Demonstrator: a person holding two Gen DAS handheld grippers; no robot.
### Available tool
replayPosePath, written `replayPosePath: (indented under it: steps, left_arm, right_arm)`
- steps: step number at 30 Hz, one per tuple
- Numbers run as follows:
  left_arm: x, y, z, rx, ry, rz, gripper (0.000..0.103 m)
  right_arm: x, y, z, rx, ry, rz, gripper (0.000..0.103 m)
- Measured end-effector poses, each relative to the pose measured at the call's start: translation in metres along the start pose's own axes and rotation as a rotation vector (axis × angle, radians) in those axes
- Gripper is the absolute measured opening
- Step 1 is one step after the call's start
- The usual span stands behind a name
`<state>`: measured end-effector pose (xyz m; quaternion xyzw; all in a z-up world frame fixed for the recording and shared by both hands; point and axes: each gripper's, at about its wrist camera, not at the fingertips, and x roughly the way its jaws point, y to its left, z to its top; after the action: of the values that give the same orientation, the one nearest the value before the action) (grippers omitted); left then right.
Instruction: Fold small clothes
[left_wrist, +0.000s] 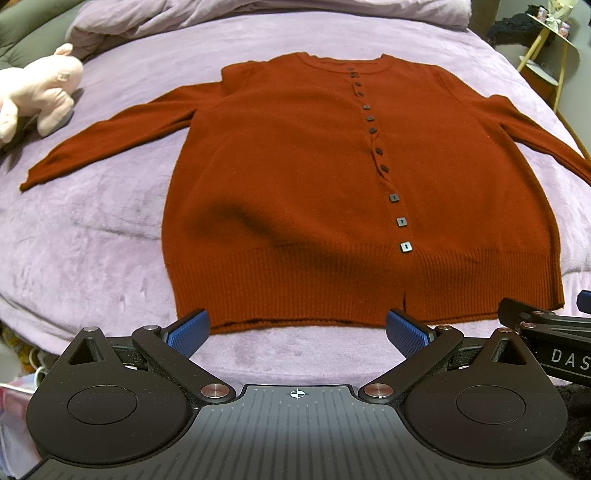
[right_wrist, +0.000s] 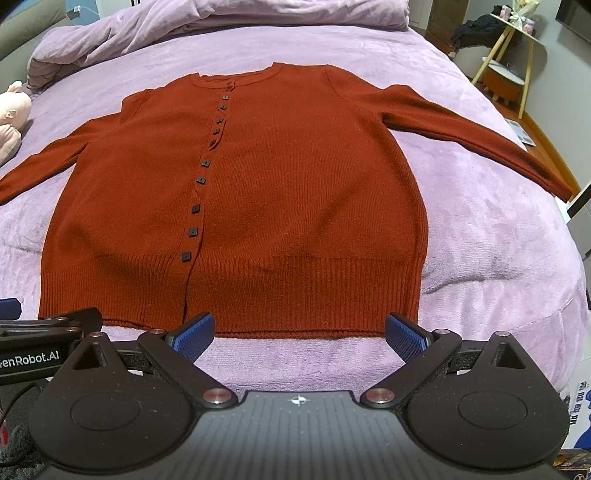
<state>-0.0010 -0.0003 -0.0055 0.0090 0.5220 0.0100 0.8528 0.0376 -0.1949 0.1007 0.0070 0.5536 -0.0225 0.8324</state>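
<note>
Two grippers are held side by side at the near edge of a bed covered by a lilac plush blanket (left_wrist: 110, 236), and both are released, their blue ribbed fingers spread wide with nothing between them. A rust-red knitted cardigan with small dark square buttons (left_wrist: 332, 177) is laid flat and buttoned just ahead of the fingertips, its long axis running straight away from them, ribbed hem nearest and neckline farthest. Each sleeve is stretched outward and slightly back toward the fingers.

Ahead of the left gripper (left_wrist: 297, 332) the left half of the hem is found, the button line lying off toward its right finger. Ahead of the right gripper (right_wrist: 299, 334) the right half of the hem is found, the button line lying toward its left finger. Each hem corner is thus judged nearer to the gripper on its own side. A pale pink plush toy (left_wrist: 40, 92) is seen well beyond the left sleeve, apart from the garment.
</note>
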Motion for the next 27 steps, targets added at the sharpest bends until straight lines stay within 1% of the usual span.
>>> replayPosePath:
  steps: [27]
  left_arm:
    - [0.0036, -0.0013, 0.0008, -0.007, 0.020, 0.008, 0.103]
  right_arm:
    - [0.0020, -0.0026, -0.0025, 0.012, -0.005, 0.015, 0.099]
